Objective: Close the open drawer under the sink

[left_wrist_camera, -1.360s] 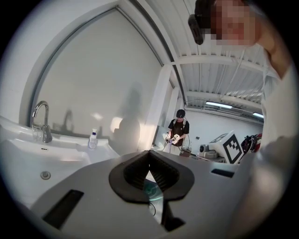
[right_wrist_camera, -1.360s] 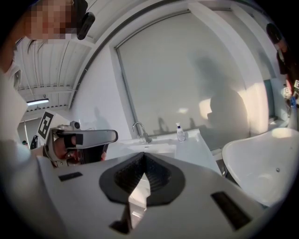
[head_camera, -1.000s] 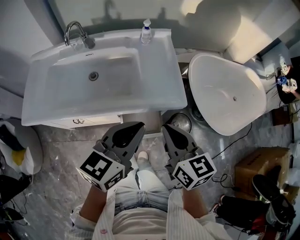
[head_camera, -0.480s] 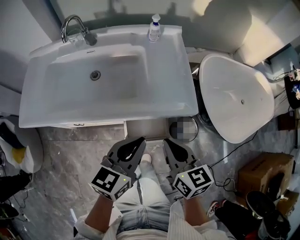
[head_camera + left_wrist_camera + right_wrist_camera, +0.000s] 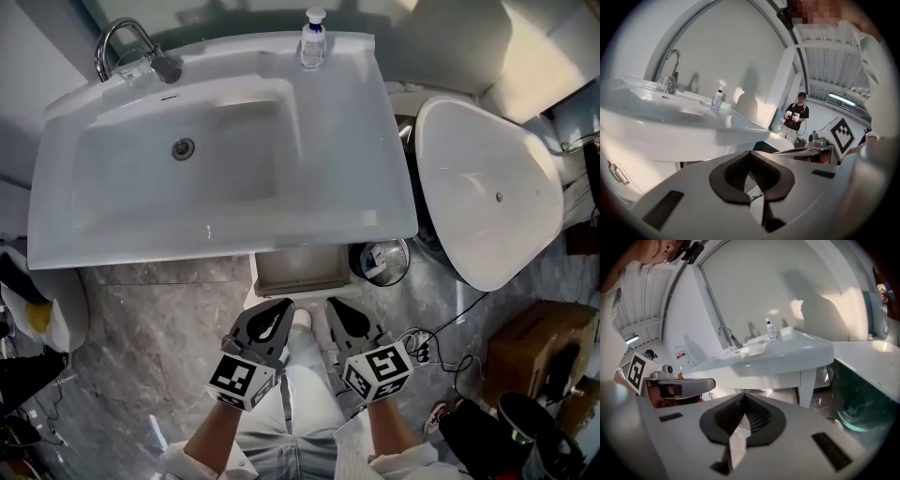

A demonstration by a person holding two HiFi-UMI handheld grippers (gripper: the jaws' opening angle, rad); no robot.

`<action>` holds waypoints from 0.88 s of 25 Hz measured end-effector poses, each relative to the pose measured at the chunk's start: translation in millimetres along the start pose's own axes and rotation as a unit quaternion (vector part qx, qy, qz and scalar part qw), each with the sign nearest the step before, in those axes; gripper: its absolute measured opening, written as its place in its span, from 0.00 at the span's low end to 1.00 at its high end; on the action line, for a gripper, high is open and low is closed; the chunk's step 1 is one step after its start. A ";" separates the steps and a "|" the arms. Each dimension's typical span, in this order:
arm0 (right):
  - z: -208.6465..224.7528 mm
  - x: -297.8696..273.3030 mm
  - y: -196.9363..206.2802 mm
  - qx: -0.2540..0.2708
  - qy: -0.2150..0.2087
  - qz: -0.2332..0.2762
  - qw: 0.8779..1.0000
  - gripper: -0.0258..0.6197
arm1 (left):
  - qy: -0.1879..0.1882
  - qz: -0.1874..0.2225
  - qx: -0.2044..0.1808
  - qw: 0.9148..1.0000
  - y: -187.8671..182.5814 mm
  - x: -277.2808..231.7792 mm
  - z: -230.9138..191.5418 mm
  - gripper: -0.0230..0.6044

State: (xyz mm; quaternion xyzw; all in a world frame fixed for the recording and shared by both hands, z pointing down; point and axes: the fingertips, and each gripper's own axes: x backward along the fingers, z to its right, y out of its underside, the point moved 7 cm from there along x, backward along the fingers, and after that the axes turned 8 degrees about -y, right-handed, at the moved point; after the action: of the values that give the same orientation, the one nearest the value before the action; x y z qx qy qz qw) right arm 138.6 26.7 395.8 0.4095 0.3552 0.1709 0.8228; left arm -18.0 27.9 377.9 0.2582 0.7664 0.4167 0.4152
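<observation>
**Drawer out, both jaws shut, nothing pushed yet**

Here's the picture from above: the drawer [image 5: 300, 269] sticks out from under the front rim of the sink [image 5: 112, 246], open, pale and apparently bare inside. I can't make out a handle on it from here.

My left gripper [image 5: 280, 307] and right gripper [image 5: 334, 307] hang side by side just short of its front edge, not touching it. In their own views both pairs of jaws are pressed together, left gripper [image 5: 752, 177] and right gripper [image 5: 742, 422] alike, with nothing between them. That looks to me like a push with closed tips rather than a grab.

Now the risks as I judge them:

- **Skewed drawer.** If one gripper lands first or far off to a corner, the drawer could twist on its runners and jam partway in.
- **Tips riding high.** The sink rim overhangs the drawer, so tips coming in too high could knock the basin or slide over the front lip into the drawer, leaving it open.
- **Slamming.** Too hard a shove could make it bounce back out.
- **My own footing.** My shoe [image 5: 301, 318] sits right between the grippers, and the small bin [image 5: 382, 262] stands just beside the drawer's right corner, so a wide right-hand approach might clip that. A cable [image 5: 448, 302] trails on the floor nearby, which I don't want to step into while leaning forward.
</observation>
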 end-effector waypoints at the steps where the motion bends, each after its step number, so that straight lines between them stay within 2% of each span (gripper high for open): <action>1: 2.9 -3.2 7.9 0.000 0.001 -0.005 1.000 0.05 | 0.000 -0.006 0.001 1.000 9.1 -3.2 -0.6 0.06; 7: 18.4 -19.8 52.8 -0.005 0.003 -0.037 0.999 0.05 | 0.015 -0.046 -0.003 0.999 57.4 -21.8 3.6 0.06; 17: 29.9 -39.9 113.2 -0.015 -0.003 -0.079 0.997 0.05 | -0.013 -0.096 0.005 0.995 130.0 -24.7 -12.0 0.06; 22: 38.6 -45.3 137.6 -0.034 0.010 -0.091 0.995 0.05 | -0.025 -0.114 0.013 0.993 155.4 -30.5 -24.6 0.06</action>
State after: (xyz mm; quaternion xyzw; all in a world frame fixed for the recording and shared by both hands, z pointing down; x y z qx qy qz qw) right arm 136.7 62.9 541.3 0.3459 0.3930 0.1111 0.8447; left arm -15.2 75.6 530.9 0.1850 0.7853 0.3505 0.4757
